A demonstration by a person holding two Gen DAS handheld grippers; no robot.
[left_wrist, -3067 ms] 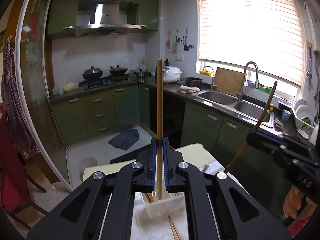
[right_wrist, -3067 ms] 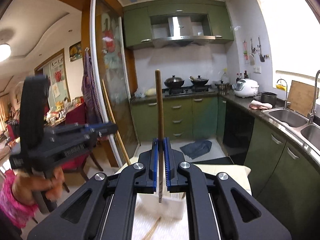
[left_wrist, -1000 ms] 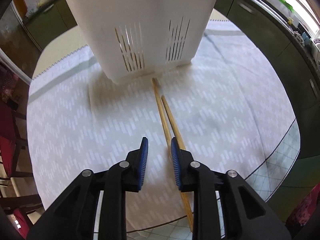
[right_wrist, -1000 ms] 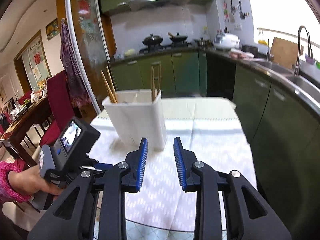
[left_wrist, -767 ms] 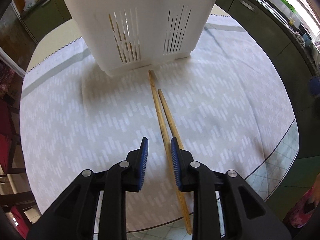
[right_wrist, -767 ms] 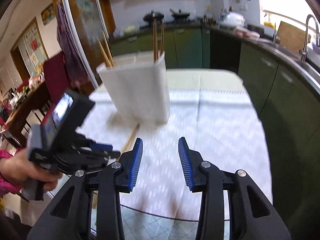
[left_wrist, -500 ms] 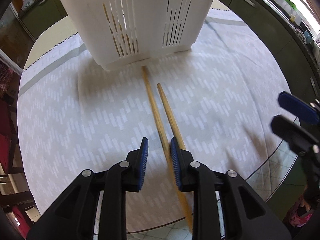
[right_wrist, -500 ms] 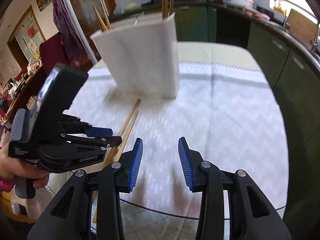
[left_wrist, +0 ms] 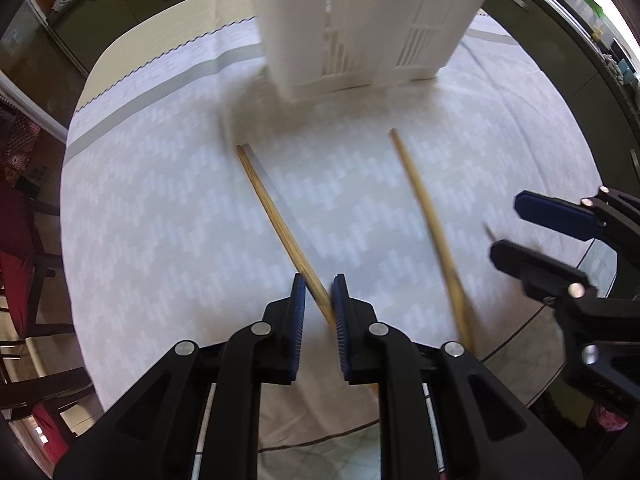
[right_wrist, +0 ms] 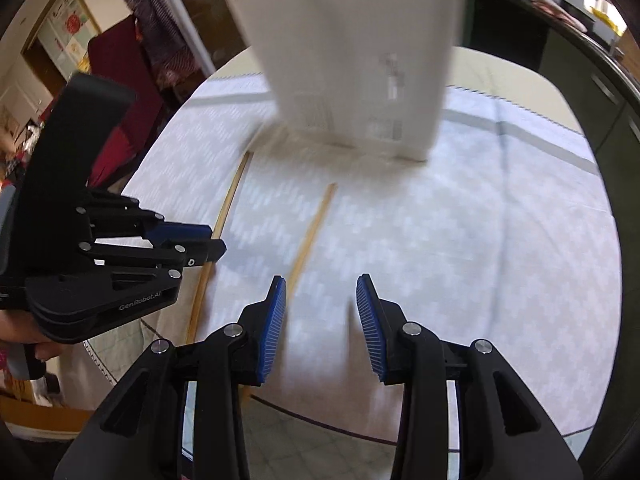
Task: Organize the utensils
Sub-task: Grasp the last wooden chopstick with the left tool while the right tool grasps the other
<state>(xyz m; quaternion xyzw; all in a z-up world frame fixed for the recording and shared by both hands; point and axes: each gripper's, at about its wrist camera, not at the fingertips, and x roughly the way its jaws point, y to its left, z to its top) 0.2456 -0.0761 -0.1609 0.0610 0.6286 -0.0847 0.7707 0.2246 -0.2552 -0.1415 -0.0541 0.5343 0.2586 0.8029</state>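
Two wooden chopsticks lie on the white patterned tablecloth [left_wrist: 160, 240] in front of the white slotted utensil holder [left_wrist: 368, 20]. The left chopstick [left_wrist: 272, 216] runs between my left gripper's [left_wrist: 319, 300] narrowly open blue pads, near its lower end. The right chopstick [left_wrist: 424, 216] lies apart, further right. In the right wrist view my right gripper [right_wrist: 321, 320] is wide open and empty, low over the cloth, with the right chopstick [right_wrist: 312, 228] just left of its left pad [right_wrist: 274, 324]. The left gripper [right_wrist: 192, 240] shows there at the left chopstick [right_wrist: 224, 216].
The round table's edge [right_wrist: 340, 432] runs close below both grippers. A red chair [left_wrist: 20, 240] stands at the left. Dark green kitchen cabinets [right_wrist: 580, 60] and a counter lie beyond the table at the right. The right gripper [left_wrist: 536, 236] reaches in at the left view's right side.
Both grippers dropped to the tablecloth. The two chopsticks, side by side before, now lie apart. My left gripper now straddles the left one. The right gripper moved in toward the other.
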